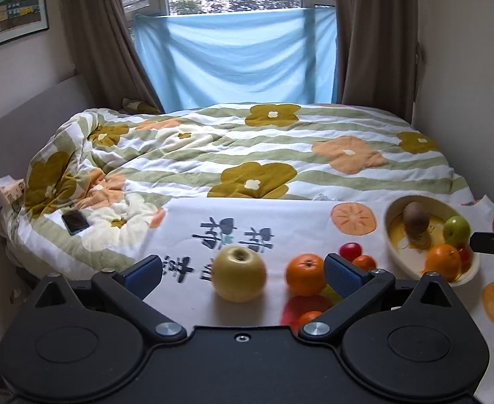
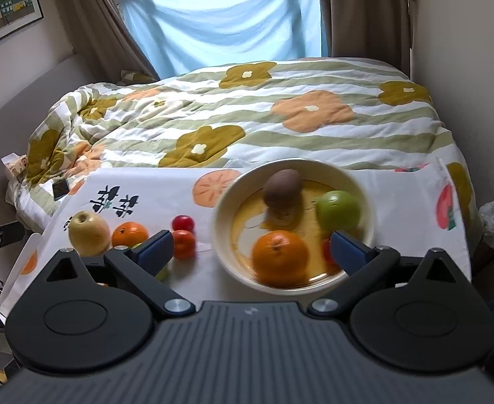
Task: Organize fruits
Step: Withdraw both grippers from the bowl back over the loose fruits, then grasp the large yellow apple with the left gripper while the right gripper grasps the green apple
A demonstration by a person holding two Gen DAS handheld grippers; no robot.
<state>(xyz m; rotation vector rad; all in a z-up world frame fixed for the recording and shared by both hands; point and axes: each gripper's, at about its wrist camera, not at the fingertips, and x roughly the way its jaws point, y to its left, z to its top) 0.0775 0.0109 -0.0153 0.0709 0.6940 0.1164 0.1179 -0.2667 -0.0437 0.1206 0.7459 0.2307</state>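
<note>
A cream bowl on the white printed cloth holds a brown kiwi, a green apple, an orange and a red fruit partly behind a finger. My right gripper hangs open above the bowl's near side with nothing in it. Left of the bowl lie a yellow apple, an orange, a red fruit and a small orange fruit. My left gripper is open, its wide jaws either side of the yellow apple and orange, not touching them.
The cloth lies over the foot of a bed with a flowered quilt. A phone rests on the quilt at the left. Walls stand close on both sides, with curtains and a blue sheet at the window behind.
</note>
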